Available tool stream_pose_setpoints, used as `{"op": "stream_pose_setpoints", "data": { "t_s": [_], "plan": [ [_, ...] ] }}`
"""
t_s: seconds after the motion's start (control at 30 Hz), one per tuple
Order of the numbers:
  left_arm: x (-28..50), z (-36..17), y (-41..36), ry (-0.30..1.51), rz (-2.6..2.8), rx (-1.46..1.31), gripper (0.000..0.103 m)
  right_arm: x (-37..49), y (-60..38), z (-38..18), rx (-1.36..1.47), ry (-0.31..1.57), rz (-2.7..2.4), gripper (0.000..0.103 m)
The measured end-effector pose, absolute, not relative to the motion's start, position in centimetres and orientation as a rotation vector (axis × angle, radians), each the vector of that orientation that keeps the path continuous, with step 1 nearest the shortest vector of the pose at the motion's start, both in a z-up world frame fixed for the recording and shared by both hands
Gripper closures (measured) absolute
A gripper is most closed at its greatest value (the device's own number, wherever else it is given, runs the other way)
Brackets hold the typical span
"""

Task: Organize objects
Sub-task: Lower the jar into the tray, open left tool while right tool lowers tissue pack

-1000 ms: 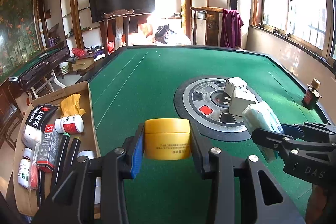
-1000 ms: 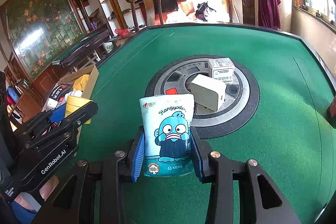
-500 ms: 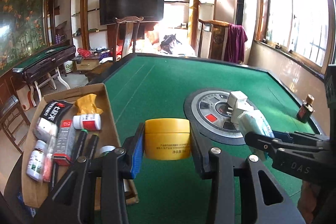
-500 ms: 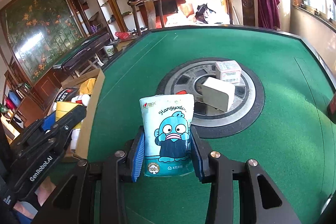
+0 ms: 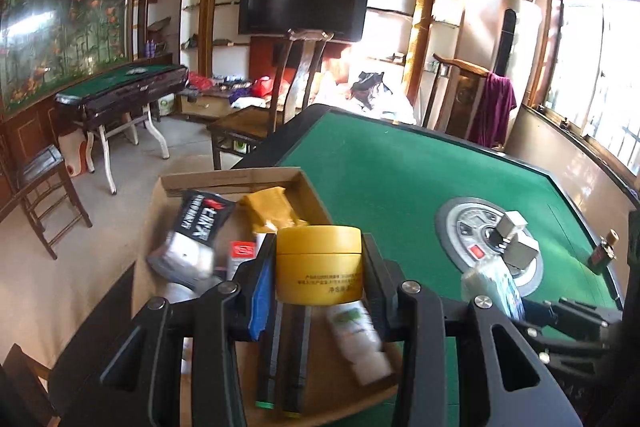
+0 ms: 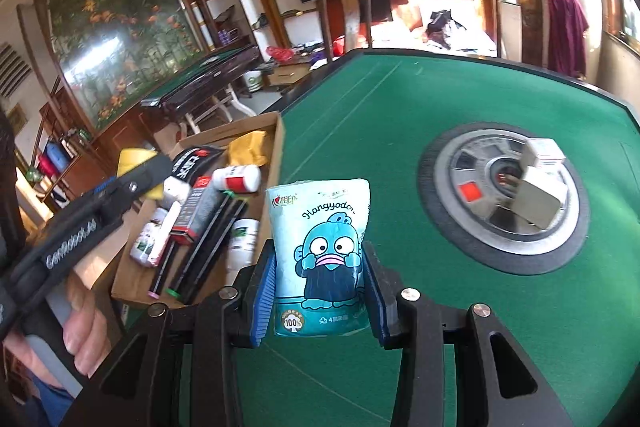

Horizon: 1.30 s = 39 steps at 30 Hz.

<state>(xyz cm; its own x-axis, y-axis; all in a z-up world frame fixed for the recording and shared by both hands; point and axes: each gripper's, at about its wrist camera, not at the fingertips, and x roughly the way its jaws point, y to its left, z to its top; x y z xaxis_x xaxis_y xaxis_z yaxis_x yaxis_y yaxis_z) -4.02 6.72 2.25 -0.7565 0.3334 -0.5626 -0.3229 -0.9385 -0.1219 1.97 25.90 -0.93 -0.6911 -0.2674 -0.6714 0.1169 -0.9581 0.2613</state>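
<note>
Stretching ahead and to the right of both grippers, the green felt game table point(image 6: 400, 115) carries a round grey-and-black centre console point(image 6: 504, 199) on which two small white boxes point(image 6: 540, 187) sit, one against the other. Below and ahead of the left gripper point(image 5: 319, 279), an open brown cardboard box point(image 5: 224, 179) lies at the table's left edge, holding a black-and-silver foil pouch point(image 5: 196, 235), a mustard-yellow packet point(image 5: 268, 207), dark pens and white bottles. That left gripper's jaws are partly closed, clamping a squat yellow plastic jar with a lid point(image 5: 319, 267) above the box. To its right, the right gripper point(image 6: 320, 295) pinches a pale blue tissue pack printed with a blue cartoon fish point(image 6: 322, 255) upright between blue pads, just right of the box, over the felt.
</note>
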Motion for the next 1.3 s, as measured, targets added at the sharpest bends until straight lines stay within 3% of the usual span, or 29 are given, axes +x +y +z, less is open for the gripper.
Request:
{"op": "stream_pose_setpoints", "data": {
  "t_s": [0.53, 1.1, 1.3],
  "plan": [
    [-19.5, -0.7, 3.3, -0.124, 2.49, -1.288, 0.064, -4.0, 15.5, -3.8, 1.238, -0.149, -2.54, 0.06],
    [-22.4, -4.0, 4.3, -0.122, 2.458, -1.4, 0.064, -5.1, 13.1, -6.2, 1.294, -0.073, -2.51, 0.058],
    [-22.4, -3.9, 4.1, -0.134, 2.452, -1.389, 0.06, -4.9, 13.0, -6.3, 1.282, -0.086, -2.491, 0.051]
  ]
}}
